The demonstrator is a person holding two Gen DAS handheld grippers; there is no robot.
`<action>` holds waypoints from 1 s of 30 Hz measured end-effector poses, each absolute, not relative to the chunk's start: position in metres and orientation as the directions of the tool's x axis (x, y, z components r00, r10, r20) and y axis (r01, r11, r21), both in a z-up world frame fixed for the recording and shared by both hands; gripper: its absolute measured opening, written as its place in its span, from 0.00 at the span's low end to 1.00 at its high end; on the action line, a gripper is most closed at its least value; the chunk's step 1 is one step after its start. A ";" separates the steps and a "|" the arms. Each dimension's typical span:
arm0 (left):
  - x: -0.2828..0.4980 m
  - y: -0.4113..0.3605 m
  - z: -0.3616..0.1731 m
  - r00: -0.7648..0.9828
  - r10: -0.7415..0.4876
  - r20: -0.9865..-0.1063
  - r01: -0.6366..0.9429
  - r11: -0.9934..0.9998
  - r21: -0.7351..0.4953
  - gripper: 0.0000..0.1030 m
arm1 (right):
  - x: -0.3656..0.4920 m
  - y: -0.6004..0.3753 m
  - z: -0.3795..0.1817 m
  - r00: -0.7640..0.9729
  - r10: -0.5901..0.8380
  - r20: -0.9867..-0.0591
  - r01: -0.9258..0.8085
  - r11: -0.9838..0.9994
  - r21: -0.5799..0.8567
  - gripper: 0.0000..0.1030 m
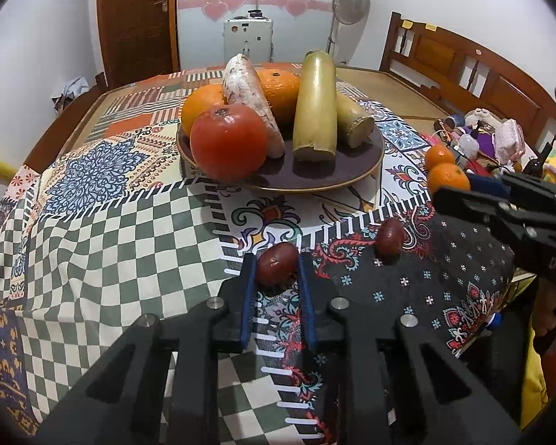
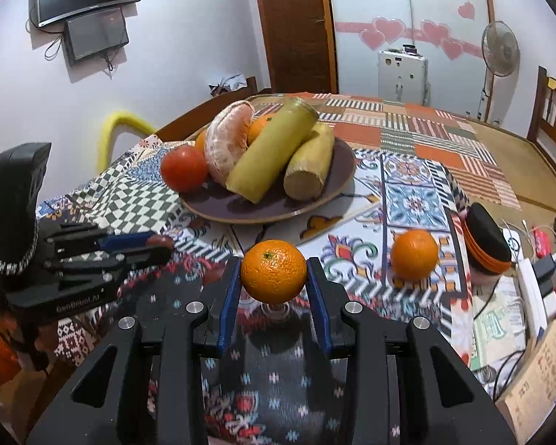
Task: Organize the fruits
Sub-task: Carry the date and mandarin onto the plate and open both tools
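Observation:
A dark plate (image 1: 352,174) (image 2: 337,170) on the patterned tablecloth holds a red tomato (image 1: 228,142), oranges (image 1: 200,105), a peeled pomelo piece (image 2: 228,141) and two sugarcane pieces (image 1: 313,107). My left gripper (image 1: 276,267) is shut on a dark red jujube (image 1: 276,264), just above the cloth. A second jujube (image 1: 389,236) lies to its right. My right gripper (image 2: 273,272) is shut on a tangerine (image 2: 273,272), lifted off the cloth. Another tangerine (image 2: 414,254) lies on the cloth to its right.
A black-and-orange hat-shaped object (image 2: 487,244), cables and boxes (image 2: 537,378) crowd the table's right edge. Toys and bottles (image 1: 493,137) sit beyond. A wooden bench (image 1: 463,63), fan (image 1: 350,3) and door (image 1: 137,18) stand behind the table.

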State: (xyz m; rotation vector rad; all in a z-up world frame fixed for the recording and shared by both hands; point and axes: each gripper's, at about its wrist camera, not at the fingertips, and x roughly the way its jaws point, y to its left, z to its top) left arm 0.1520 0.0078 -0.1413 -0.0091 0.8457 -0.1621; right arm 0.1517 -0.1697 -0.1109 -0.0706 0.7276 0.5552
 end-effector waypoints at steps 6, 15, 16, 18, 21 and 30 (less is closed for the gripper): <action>0.153 0.008 -0.125 0.681 -0.156 -0.715 0.154 0.986 -0.068 0.21 | 0.163 -0.162 -0.104 0.617 0.468 -0.633 -0.518 0.847 0.121 0.31; 0.171 0.005 -0.097 0.736 -0.165 -0.656 0.160 0.985 -0.069 0.21 | 0.184 -0.148 -0.100 0.612 0.477 -0.630 -0.532 0.838 0.118 0.31; 0.173 0.005 -0.096 0.737 -0.167 -0.655 0.162 0.984 -0.068 0.21 | 0.185 -0.147 -0.101 0.612 0.476 -0.632 -0.533 0.838 0.115 0.31; 0.178 0.003 -0.097 0.738 -0.169 -0.653 0.168 0.984 -0.065 0.21 | 0.190 -0.144 -0.104 0.606 0.469 -0.643 -0.535 0.838 0.108 0.31; 0.187 0.002 -0.102 0.727 -0.180 -0.663 0.178 0.981 -0.071 0.21 | 0.196 -0.141 -0.109 0.588 0.470 -0.659 -0.540 0.834 0.114 0.31; 0.193 -0.004 -0.113 0.721 -0.180 -0.669 0.189 0.980 -0.060 0.21 | 0.205 -0.137 -0.118 0.568 0.457 -0.685 -0.547 0.831 0.101 0.31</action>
